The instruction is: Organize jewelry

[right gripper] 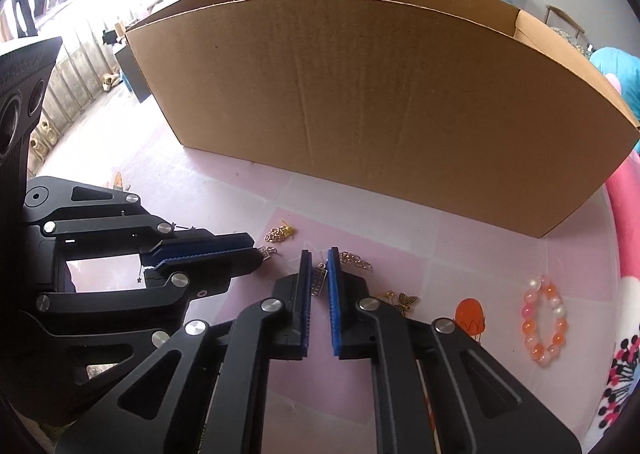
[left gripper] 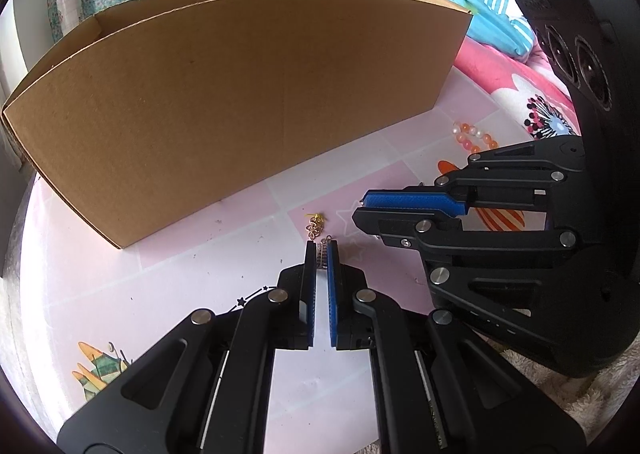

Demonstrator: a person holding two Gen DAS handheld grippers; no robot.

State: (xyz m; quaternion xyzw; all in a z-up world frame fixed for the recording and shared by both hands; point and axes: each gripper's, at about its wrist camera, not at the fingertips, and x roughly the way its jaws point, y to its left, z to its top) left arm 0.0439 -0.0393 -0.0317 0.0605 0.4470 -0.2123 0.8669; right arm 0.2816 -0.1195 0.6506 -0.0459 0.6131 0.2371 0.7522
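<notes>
Pink tabletop [right gripper: 480,254]: both grippers' fingers pinch one small charm chain [right gripper: 320,281], seemingly stretched sideways between them.

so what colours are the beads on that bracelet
Orange, pink and pearly white beads on the bracelet, clearest in the right wrist view.

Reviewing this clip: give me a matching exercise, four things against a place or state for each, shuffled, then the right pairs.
Things:
1. cardboard box
2. bead bracelet
3. butterfly charm
4. left gripper

Places or states:
A. lying flat on the pink mat, far right in the right wrist view
B. shut on a small metal charm
C. standing open-topped behind the jewelry
D. just right of the right gripper's finger, on the mat

Pairs: 1-C, 2-A, 3-D, 4-B
</notes>
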